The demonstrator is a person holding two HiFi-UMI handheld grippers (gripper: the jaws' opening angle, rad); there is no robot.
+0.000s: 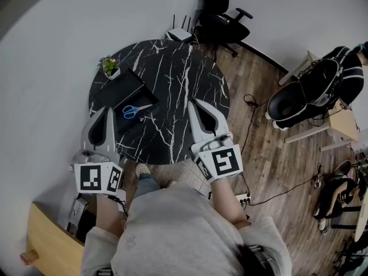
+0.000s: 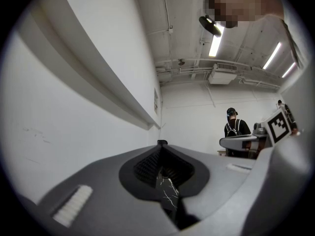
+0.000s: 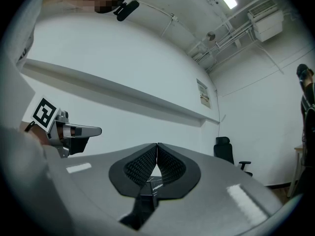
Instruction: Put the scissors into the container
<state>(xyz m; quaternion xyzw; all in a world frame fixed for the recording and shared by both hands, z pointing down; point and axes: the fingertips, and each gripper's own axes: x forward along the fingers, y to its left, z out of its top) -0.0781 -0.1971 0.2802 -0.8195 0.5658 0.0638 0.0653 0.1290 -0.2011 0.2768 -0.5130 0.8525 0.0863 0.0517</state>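
Round black marble table [image 1: 172, 85] is the landmark. Black rectangular container [image 1: 112, 91] sits on the table's left part, with a small potted plant [image 1: 109, 66] just beyond it at the table's left rim. Blue-handled scissors [image 1: 136, 110] lie at the container's near end, blades to the right; can't tell whether they rest inside it or on top of it. Left gripper [image 1: 106, 117] is held over the table's near-left edge, tips just beside the container's near end and apart from the scissors. In the left gripper view the left gripper [image 2: 161, 149] has its jaws pressed together with nothing between them. Right gripper [image 1: 195, 109] is over the table's near-right part, well apart from the scissors. The right gripper view shows the right gripper [image 3: 157, 149] with jaws fully closed too, holding nothing. Both gripper views look at white walls and ceiling, not at the table top. Black office chair [image 1: 221, 13] stands past the table's far side. A person [image 2: 236, 127] stands in the background of the left gripper view.
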